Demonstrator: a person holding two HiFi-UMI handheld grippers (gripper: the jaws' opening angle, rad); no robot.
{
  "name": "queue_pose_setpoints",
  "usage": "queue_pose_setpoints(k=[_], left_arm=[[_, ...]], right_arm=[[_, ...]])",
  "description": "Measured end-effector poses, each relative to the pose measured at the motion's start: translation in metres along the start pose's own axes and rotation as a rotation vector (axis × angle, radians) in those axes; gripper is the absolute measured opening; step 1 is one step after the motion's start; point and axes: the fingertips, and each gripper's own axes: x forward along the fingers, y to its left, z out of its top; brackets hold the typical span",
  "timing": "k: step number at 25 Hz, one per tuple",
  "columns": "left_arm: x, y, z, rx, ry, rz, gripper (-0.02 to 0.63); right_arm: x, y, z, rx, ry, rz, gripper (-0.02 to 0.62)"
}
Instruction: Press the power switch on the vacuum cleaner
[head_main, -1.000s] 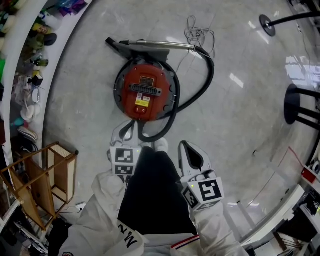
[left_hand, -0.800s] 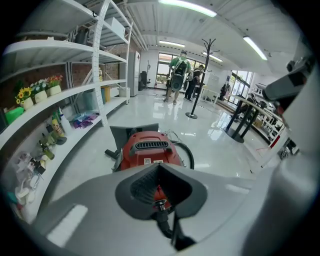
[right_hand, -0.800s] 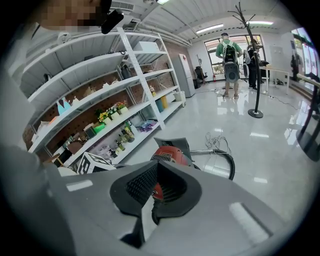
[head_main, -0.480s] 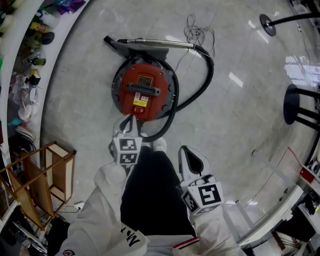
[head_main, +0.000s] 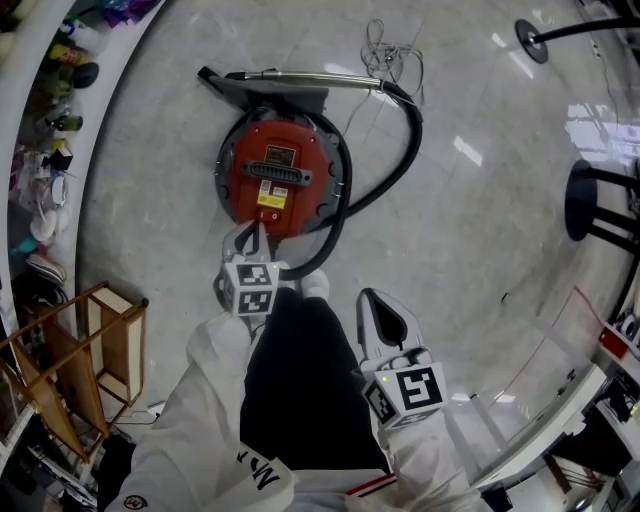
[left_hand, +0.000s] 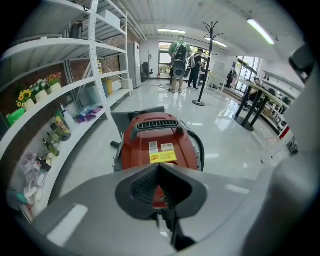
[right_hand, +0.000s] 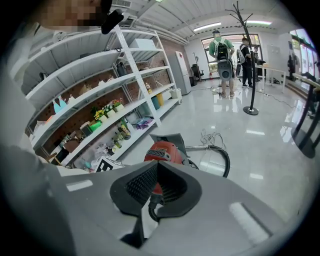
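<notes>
A round red vacuum cleaner (head_main: 275, 178) sits on the glossy floor ahead of me, with a black hose (head_main: 398, 165) looping around its right side. Its wand and floor head (head_main: 285, 85) lie just behind it. My left gripper (head_main: 257, 233) is shut and empty, its tips over the vacuum's near edge. In the left gripper view the red body (left_hand: 157, 137), with a yellow label and a top grille, fills the space beyond the closed left gripper (left_hand: 159, 165). My right gripper (head_main: 373, 300) stays back by my leg, shut and empty. I cannot pick out the power switch.
White shelving with small items (head_main: 45, 130) curves along the left. A wooden rack (head_main: 95, 345) stands at the lower left. Black stool bases (head_main: 598, 210) and a stand base (head_main: 530, 32) are on the right. A loose cord (head_main: 395, 58) lies behind the vacuum. People (left_hand: 180, 57) stand far off.
My left gripper has moved forward from beside my leg to the vacuum's near edge. The right gripper has hardly moved.
</notes>
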Motion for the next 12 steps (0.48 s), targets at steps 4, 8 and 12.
queue_pose_setpoints(k=[4, 8, 12], left_arm=[[0.0041, -0.0001, -0.0063, 0.004, 0.016, 0.005, 0.0], [0.0069, 0.0001, -0.0041, -0.015, 0.017, 0.001, 0.0], [0.0105, 0.001, -0.0056, -0.016, 0.027, 0.002, 0.0]], right_arm=[[-0.0024, 0.0009, -0.0028, 0.007, 0.002, 0.0, 0.0], [-0.0022, -0.0015, -0.006, 0.011, 0.009, -0.004, 0.0], [-0.0007, -0.003, -0.008, 0.017, 0.014, -0.006, 0.0]])
